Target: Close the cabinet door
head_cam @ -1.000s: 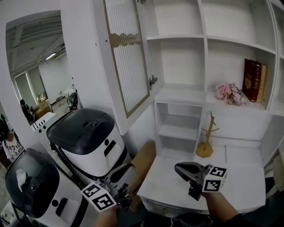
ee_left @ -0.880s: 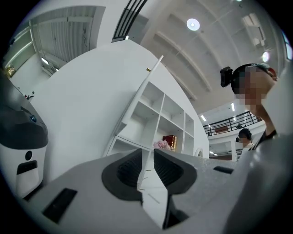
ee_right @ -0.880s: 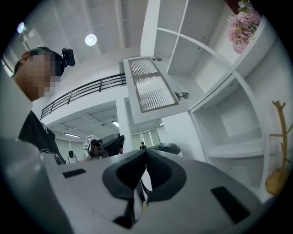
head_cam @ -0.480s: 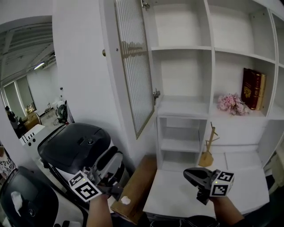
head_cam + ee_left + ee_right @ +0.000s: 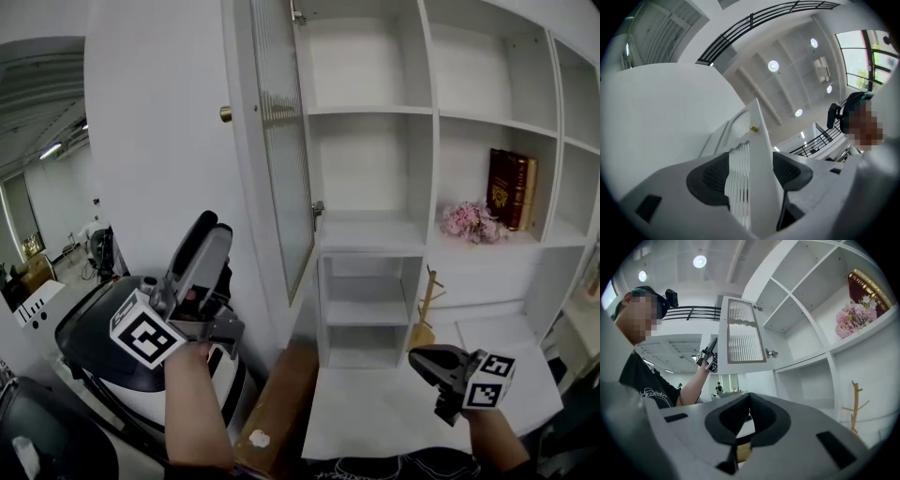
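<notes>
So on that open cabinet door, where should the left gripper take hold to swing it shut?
Probably the free vertical edge of the cabinet door, near the gold knob, approached from its outer face. The hinges sit on the cabinet side, so that edge gives most leverage. The left gripper, jaws opening, has the edge lined up between them, not pressed.

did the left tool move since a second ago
Yes. The left tool has risen from below the black-lidded white machine to above it, beside the white ribbed-glass cabinet door. Its jaws are opening, gripping nothing.
</notes>
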`<state>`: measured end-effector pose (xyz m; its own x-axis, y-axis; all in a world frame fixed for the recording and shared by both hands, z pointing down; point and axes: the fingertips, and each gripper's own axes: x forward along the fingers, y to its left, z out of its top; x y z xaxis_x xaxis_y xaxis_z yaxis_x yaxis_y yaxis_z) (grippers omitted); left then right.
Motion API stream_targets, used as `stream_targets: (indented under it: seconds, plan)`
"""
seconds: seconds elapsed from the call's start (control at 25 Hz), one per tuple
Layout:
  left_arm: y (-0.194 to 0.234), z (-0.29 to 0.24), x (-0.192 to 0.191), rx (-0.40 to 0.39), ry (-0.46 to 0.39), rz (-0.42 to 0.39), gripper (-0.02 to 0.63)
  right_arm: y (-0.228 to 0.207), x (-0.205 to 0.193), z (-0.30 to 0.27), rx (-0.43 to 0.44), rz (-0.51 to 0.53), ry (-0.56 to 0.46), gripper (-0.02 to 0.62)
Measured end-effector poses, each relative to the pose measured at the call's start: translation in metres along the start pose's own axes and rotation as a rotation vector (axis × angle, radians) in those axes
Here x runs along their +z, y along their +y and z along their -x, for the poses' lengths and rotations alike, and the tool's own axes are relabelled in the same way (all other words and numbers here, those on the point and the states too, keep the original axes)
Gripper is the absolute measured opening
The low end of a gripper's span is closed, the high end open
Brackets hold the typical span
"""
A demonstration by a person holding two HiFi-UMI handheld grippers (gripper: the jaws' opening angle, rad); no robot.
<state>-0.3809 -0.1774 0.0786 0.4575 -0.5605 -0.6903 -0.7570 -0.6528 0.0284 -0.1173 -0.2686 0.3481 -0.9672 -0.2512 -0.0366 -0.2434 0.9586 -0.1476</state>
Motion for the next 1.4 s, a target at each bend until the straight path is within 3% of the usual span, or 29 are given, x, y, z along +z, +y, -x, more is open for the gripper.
stream_targets:
  seconds: [0.28, 0.52, 0.96, 1.08, 1.24, 1.4]
  plan:
    - [-0.007, -0.054, 0.033, -0.174, -0.042, 0.014, 0.325, -0.002, 0.011, 0.002, -0.062, 0.013, -0.023, 0.006]
    - [0.002, -0.079, 0.052, -0.266, -0.041, 0.120, 0.325, 0.000, 0.014, -0.006, -0.090, 0.032, -0.015, 0.006]
    - [-0.006, -0.109, 0.064, -0.382, -0.058, 0.200, 0.321, -0.001, 0.011, -0.016, -0.124, 0.020, -0.006, 0.006]
    - [-0.014, -0.113, 0.065, -0.424, -0.068, 0.197, 0.310, -0.002, 0.012, -0.017, -0.134, 0.018, -0.013, 0.006]
    - [-0.019, -0.111, 0.069, -0.472, -0.101, 0.194, 0.210, -0.005, 0.012, -0.016, -0.156, 0.020, -0.013, 0.006]
    - [-0.016, -0.114, 0.071, -0.523, -0.129, 0.269, 0.181, -0.009, 0.013, -0.011, -0.177, 0.018, -0.018, 0.006]
